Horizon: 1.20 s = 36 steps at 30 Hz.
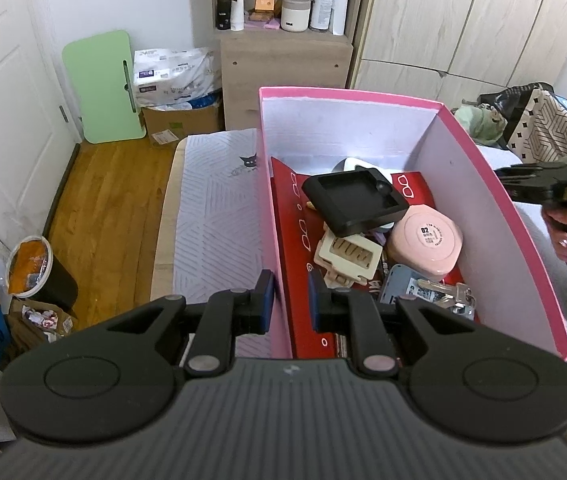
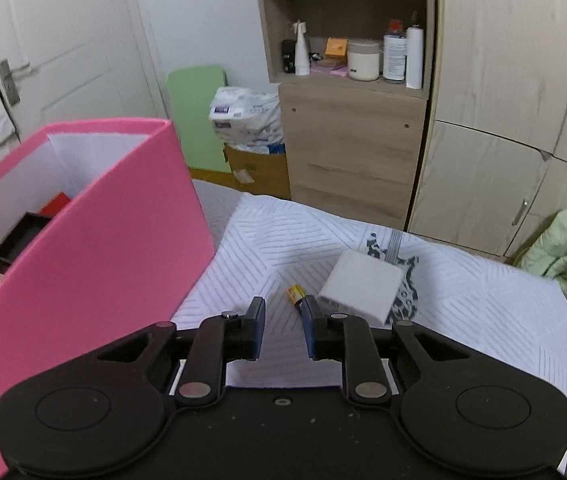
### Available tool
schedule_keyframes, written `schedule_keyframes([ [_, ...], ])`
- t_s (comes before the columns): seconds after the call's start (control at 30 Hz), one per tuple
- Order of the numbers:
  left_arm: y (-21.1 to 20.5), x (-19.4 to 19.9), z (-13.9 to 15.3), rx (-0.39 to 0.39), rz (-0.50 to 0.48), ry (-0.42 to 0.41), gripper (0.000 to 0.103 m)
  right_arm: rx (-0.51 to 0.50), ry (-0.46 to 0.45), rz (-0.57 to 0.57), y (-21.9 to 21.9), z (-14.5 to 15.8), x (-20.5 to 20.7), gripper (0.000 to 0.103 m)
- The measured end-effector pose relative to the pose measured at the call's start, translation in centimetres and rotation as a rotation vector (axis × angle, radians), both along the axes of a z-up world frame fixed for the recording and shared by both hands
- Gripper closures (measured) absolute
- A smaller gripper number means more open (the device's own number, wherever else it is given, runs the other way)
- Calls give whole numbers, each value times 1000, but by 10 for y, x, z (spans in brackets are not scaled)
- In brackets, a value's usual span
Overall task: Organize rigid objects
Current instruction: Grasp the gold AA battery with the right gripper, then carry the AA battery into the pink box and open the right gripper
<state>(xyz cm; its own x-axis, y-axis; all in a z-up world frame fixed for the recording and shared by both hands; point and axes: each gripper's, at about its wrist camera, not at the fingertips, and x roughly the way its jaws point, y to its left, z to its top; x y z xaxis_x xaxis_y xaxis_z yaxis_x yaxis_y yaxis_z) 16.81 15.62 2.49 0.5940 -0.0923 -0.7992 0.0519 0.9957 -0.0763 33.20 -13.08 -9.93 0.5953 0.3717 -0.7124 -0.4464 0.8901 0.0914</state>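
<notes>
Pink box [image 1: 495,216] stands on the bed [image 1: 219,216], full of small items; the left gripper [image 1: 289,300] pinches its near-left wall. Beside it, the right gripper [image 2: 283,320], slightly parted and empty, hovers by a battery [image 2: 295,293] and white box [image 2: 361,286].

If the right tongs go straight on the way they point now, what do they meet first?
Probably the bed cover, bare between the open right tongs. The small yellow item and white box lie just beyond, slightly right; depth is unclear.

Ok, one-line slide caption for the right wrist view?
Right gripper, empty, above the bedsheet near a white box, pink bin alongside.
</notes>
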Motion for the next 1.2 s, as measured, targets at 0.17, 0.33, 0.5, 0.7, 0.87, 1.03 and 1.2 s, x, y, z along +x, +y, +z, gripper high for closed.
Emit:
schedule_keyframes([
  [0.17,0,0,0,0,2,0,88,-55,-6,6,4,-4,12,79],
  [0.33,1,1,0,-5,1,2,88,-52,2,15,1,-6,11,78],
  [0.5,1,1,0,-2,1,1,88,-68,-4,18,3,-4,2,91],
  [0.7,1,1,0,-4,0,3,88,-28,-87,17,2,17,-24,92],
  [0.87,0,0,-1,4,-5,-1,87,48,-151,10,0,50,-52,91],
  [1.03,0,-1,-1,-3,-3,1,87,167,-204,70,6,88,-84,91],
  [1.2,0,0,0,5,-8,-6,87,129,-238,186,39,101,-110,91],
])
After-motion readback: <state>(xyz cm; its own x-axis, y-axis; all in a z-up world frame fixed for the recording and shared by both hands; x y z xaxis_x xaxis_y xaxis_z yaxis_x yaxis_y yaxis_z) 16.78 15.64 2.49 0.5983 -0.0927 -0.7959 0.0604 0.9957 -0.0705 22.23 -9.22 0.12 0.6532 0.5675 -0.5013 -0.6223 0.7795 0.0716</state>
